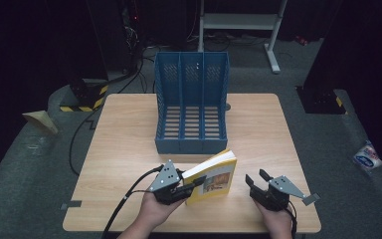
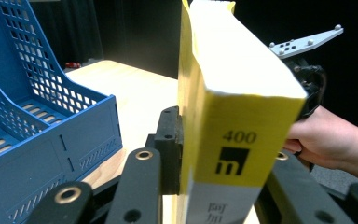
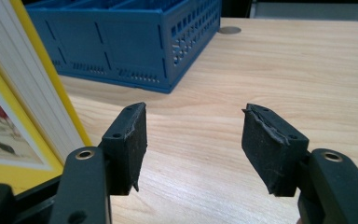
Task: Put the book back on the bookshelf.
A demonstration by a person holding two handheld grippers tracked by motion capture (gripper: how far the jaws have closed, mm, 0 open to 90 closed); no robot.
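Near the table's front edge, the left gripper (image 1: 195, 184) clamps a yellow book (image 1: 214, 178) by its spine end, holding it tilted on edge. To its right, the right gripper (image 1: 257, 180) stands open and empty, while a blue file rack (image 1: 191, 142) sits behind the book, toward the table's (image 1: 263, 129) back edge

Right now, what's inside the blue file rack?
The blue file rack has three compartments; the slatted floors that show hold nothing. Its low front wall hides the strip of floor just behind it. The yellow book stands outside, in front, clamped in the left gripper.

Probably lab: dark room, floor cables (image 1: 129, 74), hazard-striped block (image 1: 87, 97).
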